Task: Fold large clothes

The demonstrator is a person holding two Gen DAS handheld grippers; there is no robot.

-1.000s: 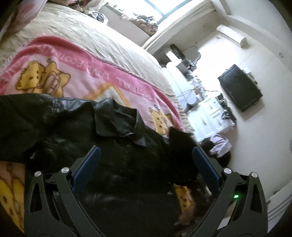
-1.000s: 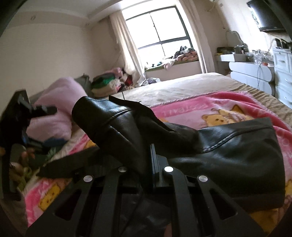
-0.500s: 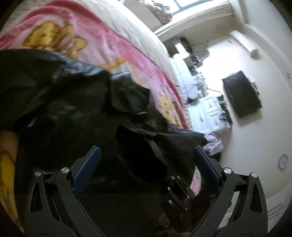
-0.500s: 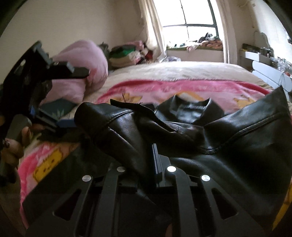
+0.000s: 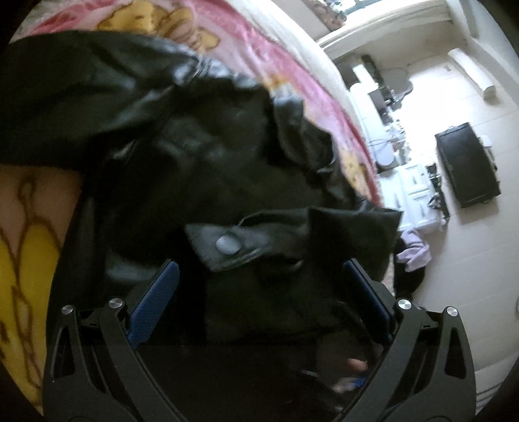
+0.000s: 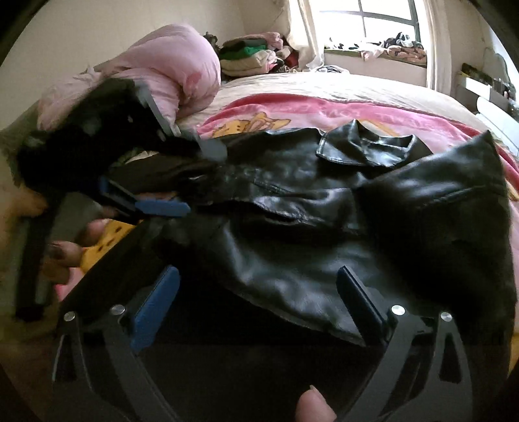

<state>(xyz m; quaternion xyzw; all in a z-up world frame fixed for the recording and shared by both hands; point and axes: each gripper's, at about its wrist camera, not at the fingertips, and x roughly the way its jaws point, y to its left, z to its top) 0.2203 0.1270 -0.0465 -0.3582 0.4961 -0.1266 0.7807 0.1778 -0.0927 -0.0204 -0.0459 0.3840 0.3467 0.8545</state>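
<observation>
A black leather jacket (image 6: 324, 227) lies on the pink cartoon blanket (image 6: 324, 107) on the bed, collar (image 6: 366, 146) toward the window. My right gripper (image 6: 256, 289) is open, with the jacket's near edge between its blue pads. My left gripper (image 5: 259, 285) is open too, jaws wide, close over the jacket (image 5: 194, 146); a strap with a snap button (image 5: 227, 243) lies just ahead of it. The left gripper also shows in the right wrist view (image 6: 181, 181), open at the jacket's left side.
A pink rolled duvet (image 6: 168, 71) and piled clothes (image 6: 253, 55) sit at the bed's far left. A window (image 6: 386, 19) is behind. In the left wrist view, white drawers (image 5: 412, 191) and a wall TV (image 5: 467, 165) stand past the bed's edge.
My right gripper has opened and let go of the jacket fold, which now lies flat. My left gripper has moved in closer over the jacket, staying open.
</observation>
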